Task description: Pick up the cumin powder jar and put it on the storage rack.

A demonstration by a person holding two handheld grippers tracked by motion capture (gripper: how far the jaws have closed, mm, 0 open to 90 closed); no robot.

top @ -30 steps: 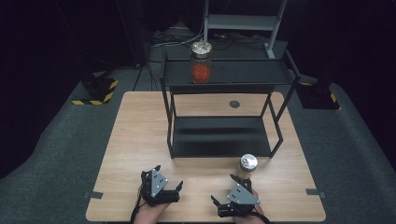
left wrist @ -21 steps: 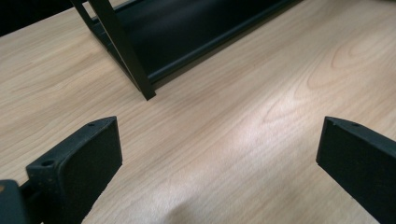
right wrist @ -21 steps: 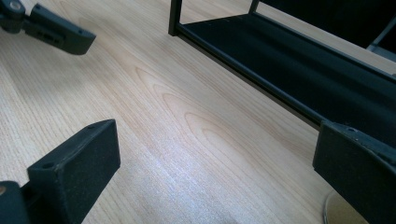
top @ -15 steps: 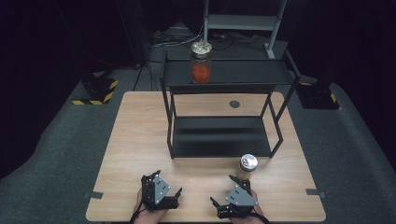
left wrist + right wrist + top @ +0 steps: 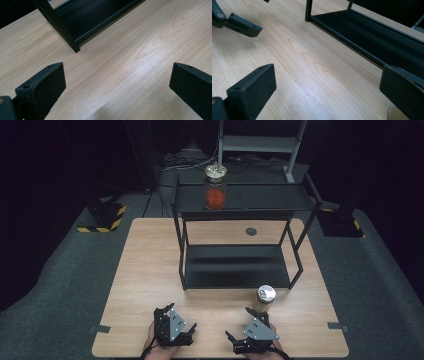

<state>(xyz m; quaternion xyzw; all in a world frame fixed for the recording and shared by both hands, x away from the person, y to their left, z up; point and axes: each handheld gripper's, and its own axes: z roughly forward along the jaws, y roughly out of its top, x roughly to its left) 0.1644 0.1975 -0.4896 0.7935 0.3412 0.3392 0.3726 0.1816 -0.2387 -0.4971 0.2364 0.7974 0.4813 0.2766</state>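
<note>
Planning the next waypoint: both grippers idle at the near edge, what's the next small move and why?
Probably swing the right gripper forward and to its right toward the small silver-lidded jar. That jar stands on the table just ahead of it, in front of the black shelf rack. The jaws stand wide apart and hold nothing, but point left of the jar. The left gripper is farther off.

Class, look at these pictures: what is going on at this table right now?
A person holds the left gripper and the right gripper low over the near edge of the light wooden table, both open and holding nothing. A small silver-lidded jar stands on the table just ahead of the right gripper. Behind it is a black metal two-tier shelf, with a glass jar of orange-red contents on its top tier.
</note>
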